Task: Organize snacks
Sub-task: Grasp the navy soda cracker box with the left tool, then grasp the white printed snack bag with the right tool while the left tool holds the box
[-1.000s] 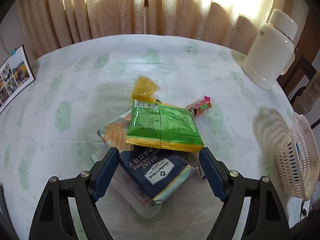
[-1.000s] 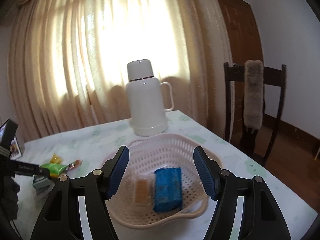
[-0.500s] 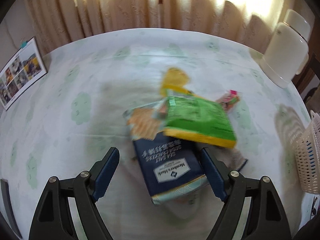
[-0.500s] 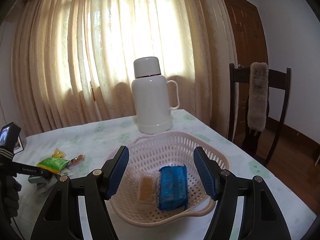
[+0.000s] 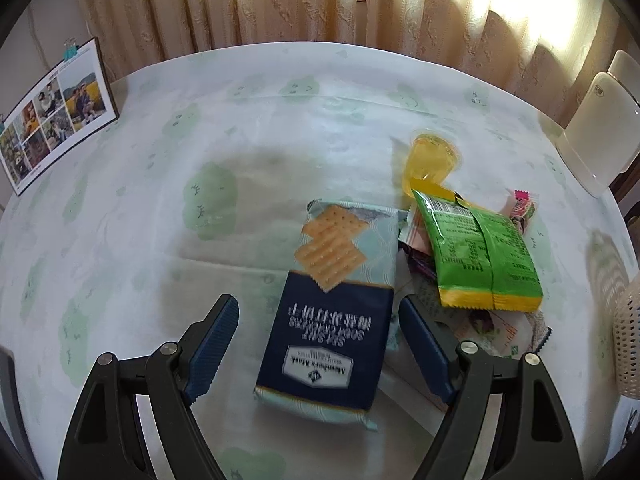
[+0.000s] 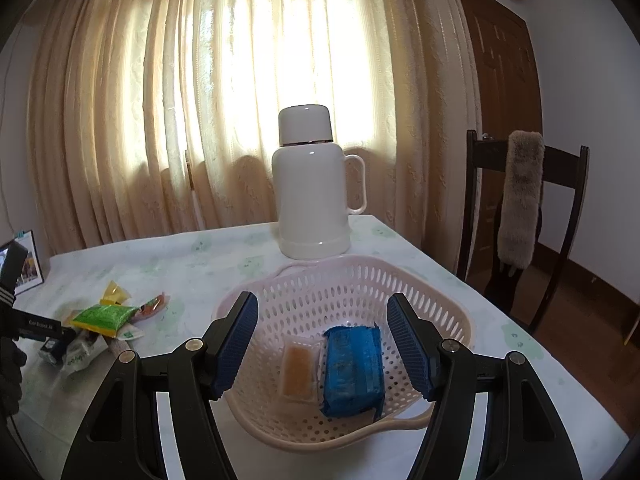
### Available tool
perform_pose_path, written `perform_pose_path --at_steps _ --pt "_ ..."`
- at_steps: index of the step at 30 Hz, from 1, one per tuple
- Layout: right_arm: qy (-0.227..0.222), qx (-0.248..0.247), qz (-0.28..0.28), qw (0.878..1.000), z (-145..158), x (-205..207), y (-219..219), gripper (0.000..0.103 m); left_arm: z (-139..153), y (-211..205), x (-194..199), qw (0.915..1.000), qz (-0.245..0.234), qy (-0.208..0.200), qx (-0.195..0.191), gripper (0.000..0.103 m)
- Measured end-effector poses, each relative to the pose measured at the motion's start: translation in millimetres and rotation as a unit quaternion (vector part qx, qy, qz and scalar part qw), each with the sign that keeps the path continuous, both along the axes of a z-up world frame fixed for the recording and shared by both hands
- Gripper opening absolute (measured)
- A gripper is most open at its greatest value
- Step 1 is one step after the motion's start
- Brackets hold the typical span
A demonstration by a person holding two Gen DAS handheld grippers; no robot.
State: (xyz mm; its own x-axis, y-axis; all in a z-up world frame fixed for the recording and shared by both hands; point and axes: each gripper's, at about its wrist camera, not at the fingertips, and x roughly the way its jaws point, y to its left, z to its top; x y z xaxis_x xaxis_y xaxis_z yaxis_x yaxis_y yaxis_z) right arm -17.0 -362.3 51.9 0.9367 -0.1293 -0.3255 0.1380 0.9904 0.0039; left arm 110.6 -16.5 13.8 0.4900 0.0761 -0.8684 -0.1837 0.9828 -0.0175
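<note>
Holding blue packet and small orange pack: basket; both hand-held grippers wide, empty.

A white thermos jug stands upright at the far edge of the surface, handle turned to the right, its cap ringed by a thin metal band. Behind it, cream curtains glow with window light. A photo calendar leans at the far left, held by a green clip. On the right, a dark wooden chair carries a furry grey cover draped over its back, before a brown door.
</note>
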Motion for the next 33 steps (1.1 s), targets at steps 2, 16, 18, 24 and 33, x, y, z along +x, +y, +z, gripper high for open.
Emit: perform_pose_path --at_steps 2,16,18,24,33 --pt "0.002 -0.005 0.0 1.0 -1 1 3 0.068 -4 2 4 1.0 -0.006 -0.001 0.007 0.074" --pt "-0.006 -0.051 -0.014 0.999 -4 -1 16 0.068 7 31 -9 0.9995 -0.016 -0.025 -0.009 0.046" --pt "-0.003 -0.053 -0.019 0.998 -4 0 17 0.068 15 35 -17 0.9992 -0.015 -0.036 -0.005 0.046" --pt "-0.006 -0.064 0.016 0.998 8 -4 44 0.068 33 46 -37 0.998 -0.016 -0.061 -0.01 0.046" --pt "0.088 -0.018 0.207 0.974 2 26 121 0.07 51 53 -60 0.9956 -0.021 -0.089 -0.02 0.046"
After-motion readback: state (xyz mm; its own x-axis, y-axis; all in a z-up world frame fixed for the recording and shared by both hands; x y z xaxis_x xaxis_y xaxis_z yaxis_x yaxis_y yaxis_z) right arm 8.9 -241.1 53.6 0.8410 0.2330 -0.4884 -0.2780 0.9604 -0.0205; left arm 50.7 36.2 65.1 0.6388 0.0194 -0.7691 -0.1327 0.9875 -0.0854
